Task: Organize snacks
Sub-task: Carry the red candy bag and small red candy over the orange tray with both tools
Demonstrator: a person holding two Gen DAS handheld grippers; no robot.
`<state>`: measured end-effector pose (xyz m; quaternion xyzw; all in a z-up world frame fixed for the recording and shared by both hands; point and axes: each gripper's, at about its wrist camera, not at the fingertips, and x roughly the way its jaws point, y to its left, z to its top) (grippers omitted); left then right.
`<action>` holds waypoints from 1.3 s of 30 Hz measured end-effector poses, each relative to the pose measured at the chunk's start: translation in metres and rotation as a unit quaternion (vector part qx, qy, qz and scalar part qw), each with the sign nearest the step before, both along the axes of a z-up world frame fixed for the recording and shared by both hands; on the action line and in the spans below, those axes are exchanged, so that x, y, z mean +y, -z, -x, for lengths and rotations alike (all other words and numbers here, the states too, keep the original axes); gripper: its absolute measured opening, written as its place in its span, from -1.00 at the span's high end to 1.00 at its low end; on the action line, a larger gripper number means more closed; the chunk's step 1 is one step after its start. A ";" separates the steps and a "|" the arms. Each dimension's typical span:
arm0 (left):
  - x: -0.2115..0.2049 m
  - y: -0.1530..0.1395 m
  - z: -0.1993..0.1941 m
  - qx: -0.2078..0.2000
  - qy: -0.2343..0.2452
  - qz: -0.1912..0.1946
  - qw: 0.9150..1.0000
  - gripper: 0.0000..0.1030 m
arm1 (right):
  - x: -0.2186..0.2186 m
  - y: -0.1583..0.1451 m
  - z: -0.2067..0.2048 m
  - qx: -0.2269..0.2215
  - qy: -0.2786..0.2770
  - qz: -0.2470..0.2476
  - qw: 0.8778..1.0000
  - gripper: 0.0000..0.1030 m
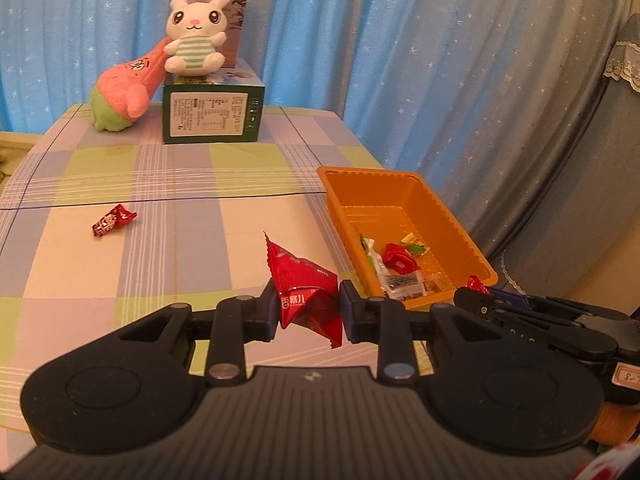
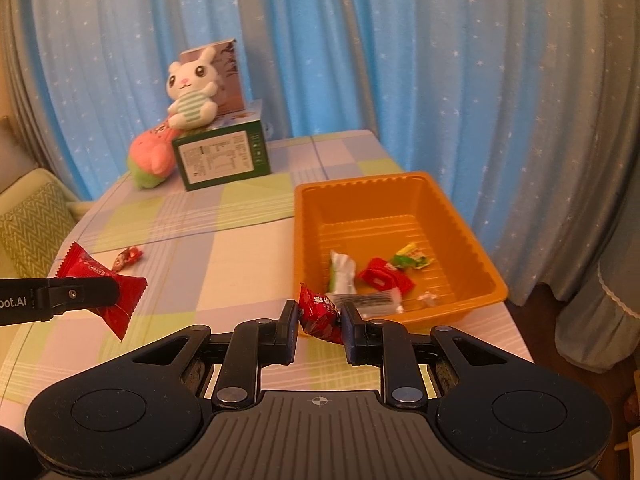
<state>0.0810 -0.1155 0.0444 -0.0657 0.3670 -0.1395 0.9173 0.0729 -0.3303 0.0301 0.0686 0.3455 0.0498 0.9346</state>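
Note:
My left gripper [image 1: 308,312] is shut on a large red snack packet [image 1: 304,284] and holds it above the table, left of the orange tray [image 1: 464,236]. The same packet [image 2: 102,292] shows in the right wrist view. My right gripper [image 2: 319,322] is shut on a small red candy [image 2: 320,314] just before the tray's near rim [image 2: 496,292]. The right gripper [image 1: 480,294] also shows in the left wrist view, with the candy's tip [image 1: 476,283] sticking out. Several wrapped snacks [image 2: 384,276] lie in the tray. One small red candy [image 1: 114,220] lies on the checked tablecloth.
A green box [image 1: 212,114] stands at the table's far end with a white rabbit plush [image 1: 196,36] on it and a pink plush [image 1: 128,88] leaning beside. Blue starred curtains hang behind. A green sofa [image 2: 32,224] is at the left.

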 end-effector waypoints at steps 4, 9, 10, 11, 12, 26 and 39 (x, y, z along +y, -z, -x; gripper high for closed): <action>-0.013 -0.001 -0.003 0.000 0.010 0.001 1.000 0.47 | -0.010 0.001 0.001 0.001 0.010 -0.001 1.000 0.55; -0.026 0.000 -0.006 0.000 0.021 0.001 1.000 0.47 | -0.022 0.002 0.000 0.004 0.022 -0.005 1.000 0.55; -0.029 0.000 -0.007 0.001 0.023 0.001 1.000 0.47 | -0.024 0.002 -0.001 0.004 0.025 -0.005 1.000 0.55; -0.032 0.000 -0.008 0.001 0.025 0.001 1.000 0.47 | -0.027 0.003 -0.001 0.005 0.027 -0.005 1.000 0.55; -0.034 0.001 -0.009 0.001 0.027 0.002 1.000 0.47 | -0.030 0.003 -0.001 0.006 0.030 -0.005 1.000 0.55; -0.069 0.005 -0.028 0.006 0.055 0.008 0.998 0.47 | -0.056 0.009 -0.016 0.013 0.052 -0.005 0.999 0.55; -0.102 0.012 -0.051 0.012 0.075 0.015 0.997 0.47 | -0.078 0.016 -0.038 0.018 0.057 0.006 0.998 0.55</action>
